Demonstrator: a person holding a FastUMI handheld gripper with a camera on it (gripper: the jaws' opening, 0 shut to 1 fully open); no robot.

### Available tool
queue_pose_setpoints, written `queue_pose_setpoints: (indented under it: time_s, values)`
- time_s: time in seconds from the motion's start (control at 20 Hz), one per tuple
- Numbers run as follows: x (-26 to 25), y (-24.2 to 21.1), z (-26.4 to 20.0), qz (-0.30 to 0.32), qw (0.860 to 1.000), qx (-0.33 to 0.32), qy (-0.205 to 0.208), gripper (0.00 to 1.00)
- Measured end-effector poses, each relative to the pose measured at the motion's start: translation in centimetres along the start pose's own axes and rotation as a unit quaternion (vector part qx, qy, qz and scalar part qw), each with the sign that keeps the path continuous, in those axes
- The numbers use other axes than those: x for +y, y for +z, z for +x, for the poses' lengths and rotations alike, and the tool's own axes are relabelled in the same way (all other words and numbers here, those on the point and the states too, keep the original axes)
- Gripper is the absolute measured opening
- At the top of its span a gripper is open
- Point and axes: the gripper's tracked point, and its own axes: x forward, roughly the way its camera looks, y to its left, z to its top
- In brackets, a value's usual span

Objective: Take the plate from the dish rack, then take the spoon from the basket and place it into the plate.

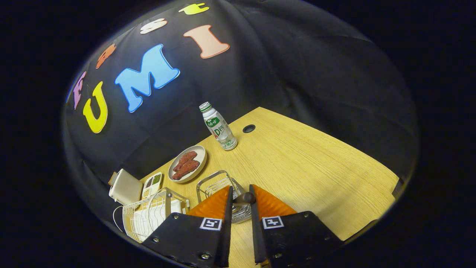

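Your gripper [241, 194] has its two fingers closed on the dark round handle end of the spoon [243, 198], above the small silver wire basket [217, 185] on the light wooden table [312, 167]. Just beside it stands the white wire dish rack [148, 216]. Beyond them lies the beige oval plate [187, 163] with brown food pieces, then a white plastic bottle [219, 126].

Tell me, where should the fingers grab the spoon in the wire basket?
Probably by its dark handle end, coming down from above. That end sticks up out of the wire basket, while the rest lies low among the wires, where it would be hard to reach. The gripper already has its fingers on either side of that end, nearly closed; whether both press on it I cannot tell.
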Motion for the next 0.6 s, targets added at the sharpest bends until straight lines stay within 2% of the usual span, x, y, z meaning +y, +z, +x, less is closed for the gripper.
queue_pose_setpoints:
  time_s: [0.2,0.25,0.3,0.6]
  values:
    - [1.1,-0.4,0.7,-0.003,1.0,0.002,0.028,0.25]
    - [1.8,-0.2,-0.4,0.008,0.999,-0.002,0.033,0.25]
    - [1.8,0.7,0.3,0.002,1.0,-0.003,0.03,0.07]
    - [4.5,2.4,-1.3,-0.06,0.996,-0.017,0.057,0.06]
